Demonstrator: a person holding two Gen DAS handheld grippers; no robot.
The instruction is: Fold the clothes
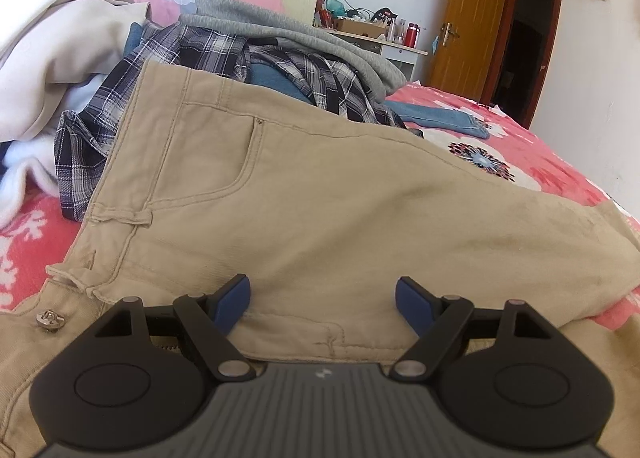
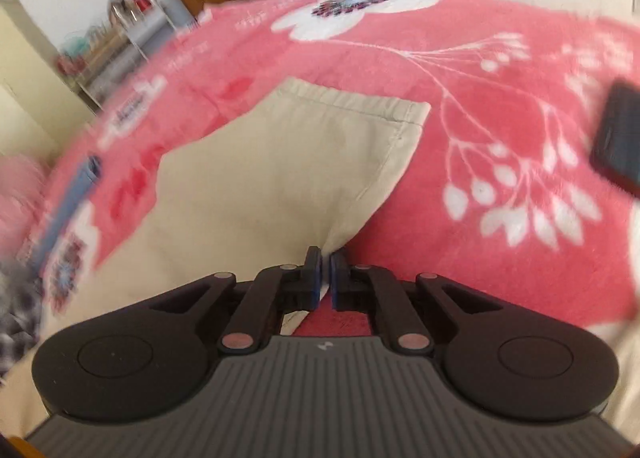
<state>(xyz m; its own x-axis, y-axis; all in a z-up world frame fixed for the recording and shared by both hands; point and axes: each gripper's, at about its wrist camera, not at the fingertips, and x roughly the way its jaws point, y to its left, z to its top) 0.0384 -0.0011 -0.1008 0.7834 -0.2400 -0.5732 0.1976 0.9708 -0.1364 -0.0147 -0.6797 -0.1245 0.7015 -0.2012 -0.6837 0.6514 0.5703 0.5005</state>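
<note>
Khaki trousers (image 1: 320, 194) lie across the pink floral bedspread (image 1: 552, 154), waistband and metal button (image 1: 49, 318) at the left. My left gripper (image 1: 322, 304) is open, its blue pads low over the trousers near the fly, holding nothing. In the right wrist view the trouser leg (image 2: 280, 162) stretches away to its hem. My right gripper (image 2: 325, 270) is shut on the edge of that leg, just above the bedspread (image 2: 500, 106). This view is motion-blurred.
A pile of clothes sits behind the trousers: plaid shirt (image 1: 200, 50), grey garment (image 1: 280, 26), cream garment (image 1: 52, 58), blue jeans (image 1: 444, 114). A dark phone-like object (image 2: 618, 134) lies on the bed at right. A desk (image 1: 384, 42) and a wooden door (image 1: 472, 18) stand beyond.
</note>
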